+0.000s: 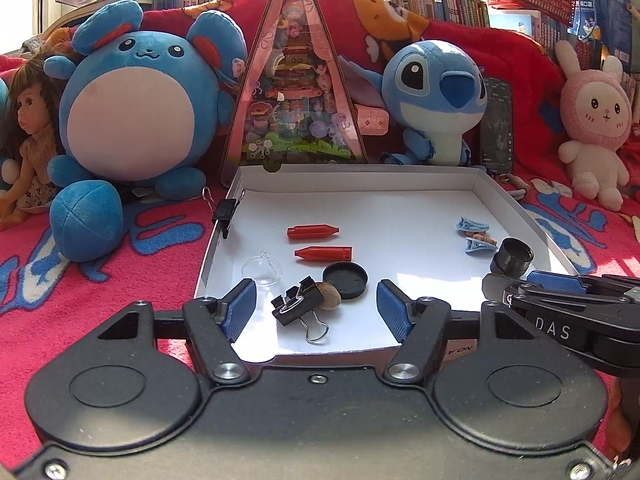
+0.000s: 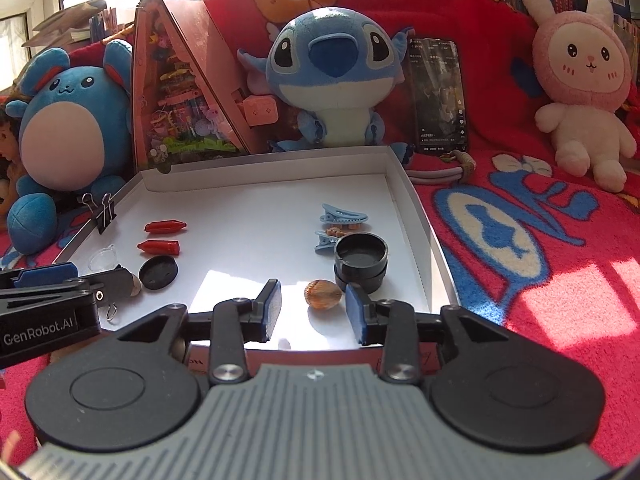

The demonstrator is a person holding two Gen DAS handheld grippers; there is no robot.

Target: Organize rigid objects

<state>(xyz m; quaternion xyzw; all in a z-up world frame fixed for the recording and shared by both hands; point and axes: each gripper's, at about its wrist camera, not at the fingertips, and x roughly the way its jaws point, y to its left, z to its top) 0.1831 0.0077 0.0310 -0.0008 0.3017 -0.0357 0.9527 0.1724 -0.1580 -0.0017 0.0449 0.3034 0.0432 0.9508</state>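
Observation:
A shallow white box (image 1: 360, 178) lies on a red blanket. My left gripper (image 1: 316, 300) stands open over its near edge. A black binder clip (image 1: 298, 304) and a brown nut (image 1: 330, 295) lie between its blue pads, touching neither. Just beyond them are a black lid (image 1: 346, 280), a clear glass dome (image 1: 260, 270) and two red caps (image 1: 313, 232). Two blue hair clips (image 1: 474, 226) and a black jar (image 1: 514, 258) sit to the right. My right gripper (image 2: 313, 296) is open around a second nut (image 2: 323, 295) without touching it, with the jar (image 2: 361, 260) just behind.
Another binder clip (image 1: 226, 210) is clamped on the box's left wall. Behind the box stand a round blue plush (image 1: 140, 112), a triangular display case (image 1: 296, 92), a blue alien plush (image 2: 330, 76), a phone (image 2: 438, 96) and a pink rabbit plush (image 2: 580, 80). A doll (image 1: 28, 140) sits far left.

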